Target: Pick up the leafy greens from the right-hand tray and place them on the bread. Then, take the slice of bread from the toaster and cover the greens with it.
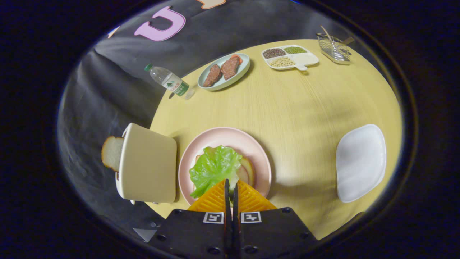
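A green lettuce leaf [214, 168] lies on a slice of bread [248, 172], which sits on the pink plate [251, 144] just ahead of my fingers. My gripper [231, 187] is shut, its tips pinching the leaf's near edge low over the plate. Left of the plate stands a cream toaster [147, 165], and a bread slice [112, 153] sticks out of its top. The white right-hand tray [361, 162] sits bare on the yellow table [305, 108].
Beyond the plate are a pale green dish with meat pieces [224, 70], a white divided dish of beans [290, 57], a plastic water bottle [169, 81] lying near the table's edge, and a wire rack [334, 48].
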Demonstrator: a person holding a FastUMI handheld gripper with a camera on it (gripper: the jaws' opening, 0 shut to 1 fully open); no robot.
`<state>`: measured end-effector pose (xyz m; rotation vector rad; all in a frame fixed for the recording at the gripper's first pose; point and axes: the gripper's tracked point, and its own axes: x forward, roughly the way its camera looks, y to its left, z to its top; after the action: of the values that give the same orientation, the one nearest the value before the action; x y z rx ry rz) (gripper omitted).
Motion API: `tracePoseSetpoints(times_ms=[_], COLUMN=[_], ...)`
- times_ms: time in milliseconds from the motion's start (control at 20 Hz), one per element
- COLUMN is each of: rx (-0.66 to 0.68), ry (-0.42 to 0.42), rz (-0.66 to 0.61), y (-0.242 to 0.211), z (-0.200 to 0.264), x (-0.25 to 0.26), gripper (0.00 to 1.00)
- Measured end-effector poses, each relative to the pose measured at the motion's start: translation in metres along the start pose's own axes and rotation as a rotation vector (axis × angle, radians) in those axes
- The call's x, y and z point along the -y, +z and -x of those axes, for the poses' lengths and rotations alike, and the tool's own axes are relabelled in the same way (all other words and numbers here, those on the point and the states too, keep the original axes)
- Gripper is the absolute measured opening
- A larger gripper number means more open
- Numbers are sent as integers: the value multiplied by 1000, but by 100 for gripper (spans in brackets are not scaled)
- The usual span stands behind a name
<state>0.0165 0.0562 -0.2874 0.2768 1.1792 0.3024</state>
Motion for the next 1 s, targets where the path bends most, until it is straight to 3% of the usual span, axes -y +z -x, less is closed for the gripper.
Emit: tracePoseSetpoints(times_ms=[250, 450, 850, 1000], rx=[15, 18, 5, -15], ry=[-32, -36, -78, -63], rz=[62, 75, 112, 136], y=[-3, -7, -8, -6], z=[0, 10, 52, 71], x=[1, -5, -29, -57], gripper=[9, 24, 100, 100])
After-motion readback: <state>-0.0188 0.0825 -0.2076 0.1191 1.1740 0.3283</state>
